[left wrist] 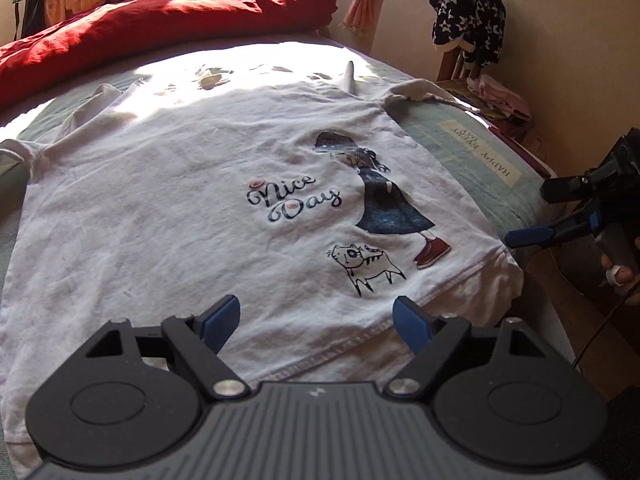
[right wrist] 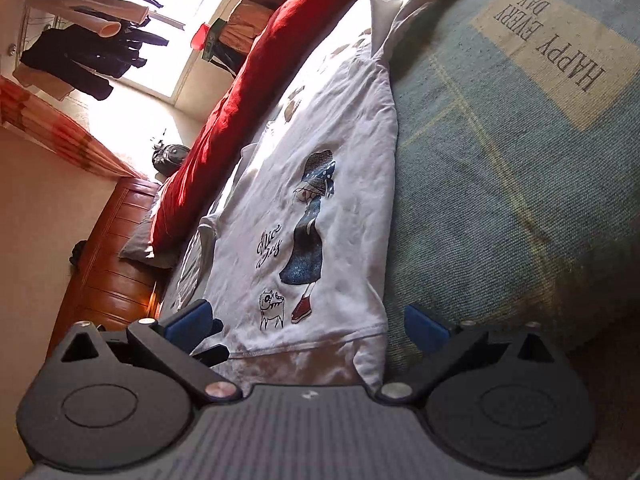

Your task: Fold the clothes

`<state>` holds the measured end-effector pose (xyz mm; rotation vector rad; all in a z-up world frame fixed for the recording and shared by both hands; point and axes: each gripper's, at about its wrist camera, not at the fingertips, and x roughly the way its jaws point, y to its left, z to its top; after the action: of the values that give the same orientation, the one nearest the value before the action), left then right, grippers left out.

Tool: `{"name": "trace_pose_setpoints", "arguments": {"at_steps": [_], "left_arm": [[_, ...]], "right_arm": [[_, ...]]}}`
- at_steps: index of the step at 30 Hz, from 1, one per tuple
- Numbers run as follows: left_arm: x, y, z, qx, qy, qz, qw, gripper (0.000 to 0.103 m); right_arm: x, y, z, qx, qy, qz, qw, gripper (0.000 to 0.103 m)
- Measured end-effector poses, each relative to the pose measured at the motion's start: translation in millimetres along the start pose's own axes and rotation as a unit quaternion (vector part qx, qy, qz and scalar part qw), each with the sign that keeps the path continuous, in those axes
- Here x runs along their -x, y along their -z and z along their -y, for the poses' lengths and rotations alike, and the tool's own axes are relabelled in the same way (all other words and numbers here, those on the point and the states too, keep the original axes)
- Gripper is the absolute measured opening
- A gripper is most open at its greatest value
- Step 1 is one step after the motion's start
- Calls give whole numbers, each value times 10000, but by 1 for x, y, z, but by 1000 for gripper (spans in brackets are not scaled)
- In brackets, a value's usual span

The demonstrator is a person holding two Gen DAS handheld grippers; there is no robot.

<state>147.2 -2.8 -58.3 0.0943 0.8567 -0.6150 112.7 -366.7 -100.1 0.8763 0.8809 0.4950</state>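
A white T-shirt (left wrist: 180, 200) lies spread flat on the bed, print side up, showing "Nice Day", a girl and a cat. Its hem faces me. In the left wrist view my left gripper (left wrist: 316, 320) hovers open just above the hem, with nothing between its blue pads. My right gripper (left wrist: 530, 218) comes in from the right, held by a hand, beside the shirt's bottom right corner. In the right wrist view the T-shirt (right wrist: 344, 200) runs away from me, and the right gripper (right wrist: 306, 326) stands open with that hem corner lying between its fingers, unpressed.
A red duvet (left wrist: 160, 24) is bunched along the far side of the bed. The blue-green bedcover (left wrist: 452, 148) carries a "HAPPY EVERY DAY" label. A chair with a star-patterned garment (left wrist: 468, 20) stands at the right. A wooden bed end (right wrist: 116, 264) and hanging clothes (right wrist: 80, 56) lie beyond.
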Motion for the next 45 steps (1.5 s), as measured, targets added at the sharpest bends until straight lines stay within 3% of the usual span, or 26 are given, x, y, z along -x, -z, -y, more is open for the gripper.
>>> {"name": "trace_pose_setpoints", "arguments": {"at_steps": [4,7,10,13,15,20,27,35,39,45], "left_arm": [[-4,-7,12,9,96,31,9999,83],[-7,-10,14,60,86,-8,9999,83],[-6,-13,13,134,42,-6,9999,83],[-5,-16,11,234,75,-9,9997,83],[-6,-18,11,241,55,-26,9997,83],[-8,-17,15,167,-26,-106,9998,83],[-16,-18,21,82,-70,-199,9997,83],[-16,-11,18,94,-47,-209,9997,84],[-15,-15,19,173,200,-114,9996,84],[-14,-35,40,22,687,109,9976,84]], "right_arm": [[-31,-1,12,-311,-307,-212,9988,103],[-33,-8,13,-569,-1032,-93,9930,103],[-25,-20,8,-701,-1902,106,9792,103],[-12,-38,-10,-388,-2165,246,9752,103],[-9,-46,-20,-235,-2171,200,9757,103],[-2,-47,-26,80,-1728,202,9847,103],[-4,-27,2,-117,-998,65,9949,103],[18,-9,27,-403,-625,305,9968,103],[22,1,33,-400,-387,263,9981,103],[18,12,45,-764,-585,141,9953,103]]}}
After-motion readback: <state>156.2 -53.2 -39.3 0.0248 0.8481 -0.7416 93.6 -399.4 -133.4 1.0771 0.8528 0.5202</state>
